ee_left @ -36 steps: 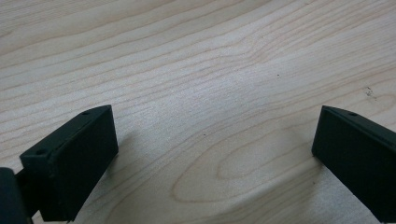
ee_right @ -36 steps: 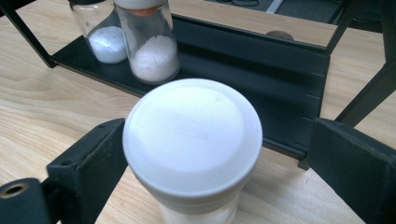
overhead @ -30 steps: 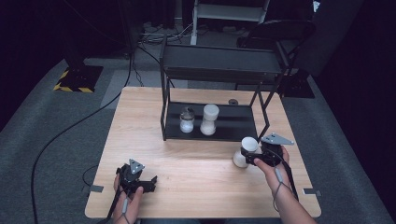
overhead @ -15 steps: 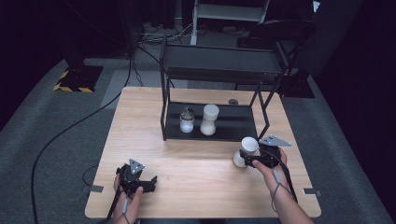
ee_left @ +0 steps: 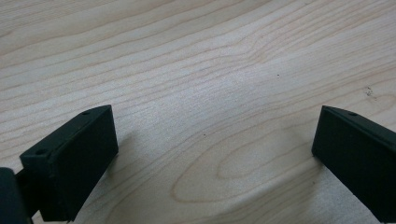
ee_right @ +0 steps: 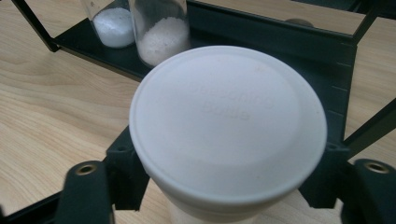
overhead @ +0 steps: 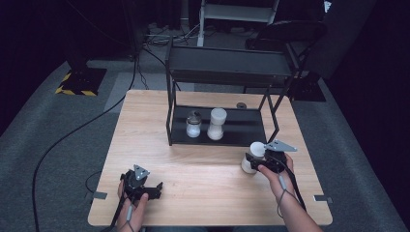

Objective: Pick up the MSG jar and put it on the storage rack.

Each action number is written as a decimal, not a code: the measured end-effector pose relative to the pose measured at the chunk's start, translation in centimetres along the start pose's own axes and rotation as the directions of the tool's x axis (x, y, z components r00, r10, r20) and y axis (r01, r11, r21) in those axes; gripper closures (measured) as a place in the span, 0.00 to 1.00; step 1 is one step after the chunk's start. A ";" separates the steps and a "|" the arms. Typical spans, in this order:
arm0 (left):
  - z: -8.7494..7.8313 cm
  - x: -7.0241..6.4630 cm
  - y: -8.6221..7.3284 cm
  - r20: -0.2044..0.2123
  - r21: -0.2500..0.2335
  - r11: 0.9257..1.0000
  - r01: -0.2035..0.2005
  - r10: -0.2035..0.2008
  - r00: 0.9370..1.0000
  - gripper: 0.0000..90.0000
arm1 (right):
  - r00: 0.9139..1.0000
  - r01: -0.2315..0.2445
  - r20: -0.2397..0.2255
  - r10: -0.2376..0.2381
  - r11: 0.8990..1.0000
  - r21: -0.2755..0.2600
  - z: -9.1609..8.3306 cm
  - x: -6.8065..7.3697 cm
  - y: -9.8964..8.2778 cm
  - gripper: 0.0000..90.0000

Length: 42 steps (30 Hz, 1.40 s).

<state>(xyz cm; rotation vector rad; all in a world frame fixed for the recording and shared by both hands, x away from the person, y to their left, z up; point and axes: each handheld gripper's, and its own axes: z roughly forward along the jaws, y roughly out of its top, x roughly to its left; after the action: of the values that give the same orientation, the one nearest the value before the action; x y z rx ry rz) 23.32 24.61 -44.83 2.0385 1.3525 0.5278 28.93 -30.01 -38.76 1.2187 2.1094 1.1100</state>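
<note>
Right gripper [overhead: 252,161] sits near the right front part of the wooden worktop [overhead: 145,125], jaws having just been closing and now pressed against both sides of a white-lidded jar [overhead: 252,157]; the jar stands upright on the worktop, just in front of the black shelf rack [overhead: 227,65]. In the right gripper view the jar's white lid [ee_right: 228,122] sits between the two black jaws, which clasp the jar's body just under the lid. On the rack's lower tray [overhead: 246,128], two more containers of white granules stand side by side: a short glass shaker [overhead: 193,124] on the left, a taller white-capped jar [overhead: 216,123] just beside it on the right, both well apart from the held jar. Left gripper [overhead: 153,186] rests low over the worktop's near left part, jaws spread wide with bare wood between them, holding nothing. A small dark round object [overhead: 241,105] lies on the worktop behind the rack
</note>
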 end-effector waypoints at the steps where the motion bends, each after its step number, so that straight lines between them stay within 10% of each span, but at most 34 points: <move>1: 0.0 0.0 0.0 0.000 0.000 1.000 0.000 0.000 1.000 0.00 | 1.000 0.000 0.001 0.000 1.000 0.000 0.0 0.0 0.0 0.37; 42: 0.0 0.0 0.0 0.000 0.001 1.000 0.000 0.000 1.000 0.00 | 0.999 0.023 -0.024 -0.024 0.999 -0.027 -1.9 0.2 2.3 0.38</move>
<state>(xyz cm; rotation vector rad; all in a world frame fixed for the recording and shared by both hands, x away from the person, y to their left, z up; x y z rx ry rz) 23.33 24.61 -44.81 2.0393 1.3528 0.5270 28.63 -30.01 -35.82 1.1706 2.1143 1.1446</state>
